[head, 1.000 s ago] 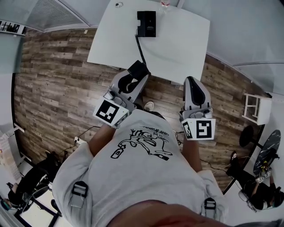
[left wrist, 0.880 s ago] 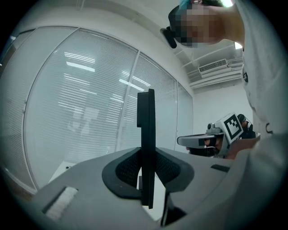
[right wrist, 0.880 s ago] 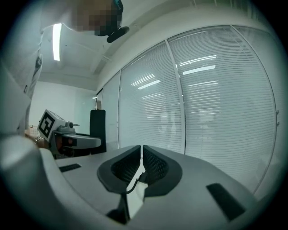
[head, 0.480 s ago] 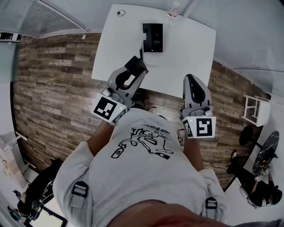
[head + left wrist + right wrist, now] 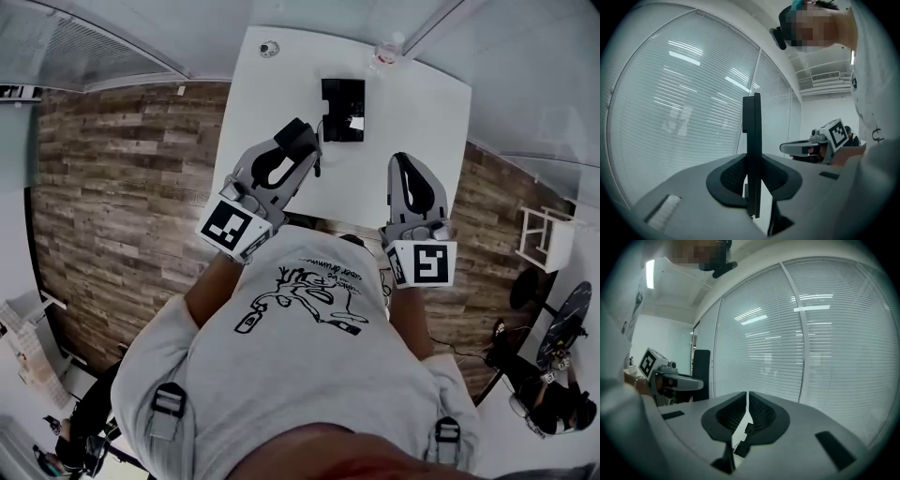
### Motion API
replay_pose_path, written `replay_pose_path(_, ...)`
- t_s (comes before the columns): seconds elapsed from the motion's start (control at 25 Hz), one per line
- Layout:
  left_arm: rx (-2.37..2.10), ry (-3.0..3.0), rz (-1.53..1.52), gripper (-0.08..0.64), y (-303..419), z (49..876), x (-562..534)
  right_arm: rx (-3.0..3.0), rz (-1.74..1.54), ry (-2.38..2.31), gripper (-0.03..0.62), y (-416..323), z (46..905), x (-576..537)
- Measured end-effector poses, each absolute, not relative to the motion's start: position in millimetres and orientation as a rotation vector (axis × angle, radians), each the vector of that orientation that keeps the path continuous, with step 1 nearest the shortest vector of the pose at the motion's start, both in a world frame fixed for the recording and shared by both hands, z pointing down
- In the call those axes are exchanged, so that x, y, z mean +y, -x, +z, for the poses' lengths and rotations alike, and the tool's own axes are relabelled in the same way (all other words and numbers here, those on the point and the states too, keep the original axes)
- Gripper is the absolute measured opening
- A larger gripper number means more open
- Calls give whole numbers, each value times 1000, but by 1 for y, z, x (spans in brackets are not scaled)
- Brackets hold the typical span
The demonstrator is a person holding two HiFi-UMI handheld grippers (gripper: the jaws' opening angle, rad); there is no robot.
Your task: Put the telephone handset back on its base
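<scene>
The black telephone base (image 5: 342, 110) lies on the white table (image 5: 422, 103), near its far side. My left gripper (image 5: 298, 150) is shut on the black handset (image 5: 294, 138) and holds it over the table's near edge, left of the base and short of it. In the left gripper view the handset (image 5: 751, 136) stands edge-on between the jaws of the left gripper (image 5: 752, 173). My right gripper (image 5: 405, 161) is shut and empty, level with the left one and right of the base. Its jaws meet in the right gripper view (image 5: 747, 401), where the handset (image 5: 701, 373) shows at the left.
A small round object (image 5: 269, 47) and a clear bottle (image 5: 386, 52) sit at the table's far edge. Wood flooring surrounds the table. A white stool (image 5: 548, 239) stands to the right. Blinds and glass walls fill both gripper views.
The table and base have come nearer in the head view. The left gripper with the handset has moved from over the floor to over the table's near edge, closer to the base.
</scene>
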State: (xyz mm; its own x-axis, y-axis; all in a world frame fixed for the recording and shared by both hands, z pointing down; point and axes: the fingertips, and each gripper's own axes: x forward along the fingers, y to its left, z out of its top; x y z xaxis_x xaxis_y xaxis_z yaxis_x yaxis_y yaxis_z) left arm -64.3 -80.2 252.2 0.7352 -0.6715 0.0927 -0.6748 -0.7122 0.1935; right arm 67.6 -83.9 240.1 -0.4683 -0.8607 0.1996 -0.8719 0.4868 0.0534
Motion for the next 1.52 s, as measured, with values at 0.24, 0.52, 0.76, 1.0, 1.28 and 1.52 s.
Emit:
replay_pose_path(0.24,-974,-2728,35,72,68,263,-107,-2521,164,-1366,15,-35,275,-102)
replay_pose_path(0.52,-884,-2698,41,72,58,280,-128,-2540,283,-1136,137,3,330,-98)
replay_pose_path(0.76,-785,-2657,54,72,37,306,-138,-2516,398,-969,245,20,397,-98)
replay_pose_path(1.0,-692,-2577,37,72,17,337,-146,-2508,405,-940,259,24,426,-106)
replay_pose_path(1.28,-605,-2525,46,74,4,373,-148,-2463,542,-1033,212,17,456,-110)
replay_pose_path(1.52,-629,-2555,116,90,-6,404,-156,-2359,652,-1075,210,3,486,-111)
